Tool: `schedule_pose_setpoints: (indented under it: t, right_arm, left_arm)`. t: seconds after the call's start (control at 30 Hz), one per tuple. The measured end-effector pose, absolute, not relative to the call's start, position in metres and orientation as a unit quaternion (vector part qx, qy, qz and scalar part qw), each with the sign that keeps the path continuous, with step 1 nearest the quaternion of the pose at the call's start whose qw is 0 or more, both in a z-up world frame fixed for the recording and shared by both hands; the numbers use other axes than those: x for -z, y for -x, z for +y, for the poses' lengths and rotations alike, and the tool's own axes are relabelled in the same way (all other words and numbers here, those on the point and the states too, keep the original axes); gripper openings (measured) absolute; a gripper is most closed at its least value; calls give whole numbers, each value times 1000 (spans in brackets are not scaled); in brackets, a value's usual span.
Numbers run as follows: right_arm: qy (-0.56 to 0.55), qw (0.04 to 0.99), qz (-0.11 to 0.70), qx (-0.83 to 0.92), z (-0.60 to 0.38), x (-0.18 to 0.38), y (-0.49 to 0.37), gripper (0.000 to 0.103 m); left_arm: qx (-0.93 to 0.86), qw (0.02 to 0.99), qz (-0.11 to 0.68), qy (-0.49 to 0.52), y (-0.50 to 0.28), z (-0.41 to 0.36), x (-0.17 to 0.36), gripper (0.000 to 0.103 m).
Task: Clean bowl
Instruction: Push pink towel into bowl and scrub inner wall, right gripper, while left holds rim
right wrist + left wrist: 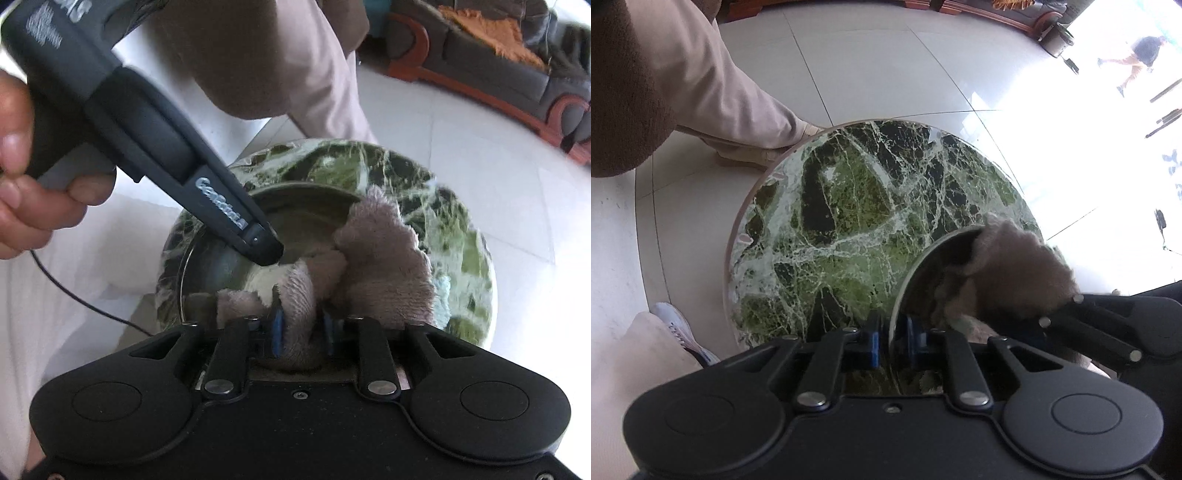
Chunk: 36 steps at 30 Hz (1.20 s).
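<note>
A shiny steel bowl stands near the edge of a round green marble table. My left gripper is shut on the bowl's near rim, one blue pad outside and one inside. In the right wrist view the left gripper reaches down from the upper left onto the rim of the bowl. A fuzzy grey-brown cloth lies bunched inside the bowl, and my right gripper is shut on a fold of it. In the left wrist view the cloth hides the fingertips of the right gripper.
The table is small, and pale floor tiles surround it. A person's beige trouser leg and white shoe stand close by. A hand grips the left tool, with a thin cable trailing. A sofa stands behind.
</note>
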State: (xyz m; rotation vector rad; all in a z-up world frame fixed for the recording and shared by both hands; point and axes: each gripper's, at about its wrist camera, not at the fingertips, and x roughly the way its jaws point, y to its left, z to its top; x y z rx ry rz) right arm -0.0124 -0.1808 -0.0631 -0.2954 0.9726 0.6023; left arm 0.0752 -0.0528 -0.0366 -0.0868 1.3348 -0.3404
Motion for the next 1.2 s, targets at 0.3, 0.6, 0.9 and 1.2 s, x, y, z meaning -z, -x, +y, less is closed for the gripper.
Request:
schedule_pose_setpoints:
  t: [0.3, 0.6, 0.9, 1.2]
  right_arm:
    - [45, 855, 446, -260, -208, 34, 21, 43]
    - [42, 862, 460, -211, -206, 49, 18, 47]
    - [135, 845, 449, -257, -196, 59, -4, 35]
    - [174, 835, 439, -283, -187, 60, 4, 40]
  left_arm:
    - [179, 796, 579, 0, -78, -64, 27, 16]
    - [176, 791, 586, 4, -91, -70, 32, 14]
    - [160, 783, 601, 31, -58, -58, 33, 11]
    - [186, 786, 589, 25, -77, -60, 28, 12]
